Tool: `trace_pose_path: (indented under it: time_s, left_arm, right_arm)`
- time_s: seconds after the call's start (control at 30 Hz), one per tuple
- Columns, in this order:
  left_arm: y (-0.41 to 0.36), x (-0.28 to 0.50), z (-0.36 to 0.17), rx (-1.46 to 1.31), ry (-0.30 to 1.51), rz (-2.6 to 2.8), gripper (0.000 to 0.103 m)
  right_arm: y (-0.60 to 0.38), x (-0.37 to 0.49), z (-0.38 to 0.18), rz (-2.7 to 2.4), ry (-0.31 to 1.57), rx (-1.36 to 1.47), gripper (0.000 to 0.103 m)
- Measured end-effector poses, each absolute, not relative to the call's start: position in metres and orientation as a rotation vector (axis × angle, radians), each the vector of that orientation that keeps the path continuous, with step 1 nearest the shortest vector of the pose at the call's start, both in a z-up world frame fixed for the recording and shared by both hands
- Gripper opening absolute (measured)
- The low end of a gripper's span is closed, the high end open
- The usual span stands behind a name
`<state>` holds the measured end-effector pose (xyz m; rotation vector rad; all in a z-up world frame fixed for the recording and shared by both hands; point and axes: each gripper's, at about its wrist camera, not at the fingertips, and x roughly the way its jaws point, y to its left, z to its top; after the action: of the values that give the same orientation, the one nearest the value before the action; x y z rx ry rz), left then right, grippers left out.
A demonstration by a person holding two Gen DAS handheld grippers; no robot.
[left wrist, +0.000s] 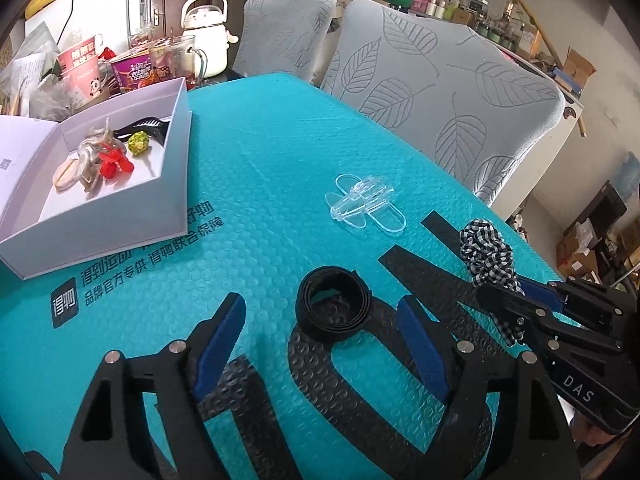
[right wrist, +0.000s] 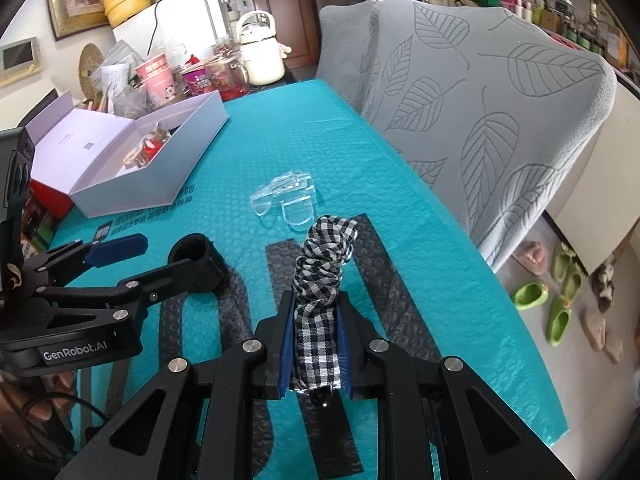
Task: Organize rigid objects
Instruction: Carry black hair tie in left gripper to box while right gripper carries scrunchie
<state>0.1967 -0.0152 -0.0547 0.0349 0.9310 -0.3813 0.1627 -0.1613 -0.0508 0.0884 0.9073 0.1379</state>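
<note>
On the teal bubble mat, a coiled black band lies flat between the fingertips of my left gripper. That gripper is open and its blue pads stand clear of the band. My right gripper is shut on a black-and-white checked fabric tie, which sticks out forward past the pads. The same tie and right gripper show at the right of the left wrist view. A clear plastic clip lies farther out on the mat. The open white box holds several small items.
Two chairs with grey leaf-patterned covers stand along the mat's far right edge. Cups, a glass mug and a cream kettle crowd the table behind the box. Slippers lie on the floor beyond the table's right edge.
</note>
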Motion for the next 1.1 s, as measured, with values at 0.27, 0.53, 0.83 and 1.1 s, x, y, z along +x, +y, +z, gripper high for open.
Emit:
trace_pose_path:
  time_s: [0.27,0.53,0.83,1.1]
  left_arm:
    - [-0.029,0.206,-0.073,0.055,0.969,-0.407,0.078]
    - [-0.037,0.2,-0.078,0.11,0.916,-0.361,0.057]
    - [-0.029,0.196,-0.075,0.111,0.898,-0.341,0.041]
    - [-0.012,0.187,-0.065,0.074,0.89,-0.343,0.041]
  right_arm:
    - [-0.167,0.164,-0.053,0.14,0.91,0.093,0.019]
    - [-0.173,0.169,-0.059,0.152,0.93,0.111,0.019]
    - [-0.171,0.171,-0.061,0.165,0.935,0.112,0.019]
    - [-0.156,0.168,-0.058,0.19,0.926,0.089,0.019]
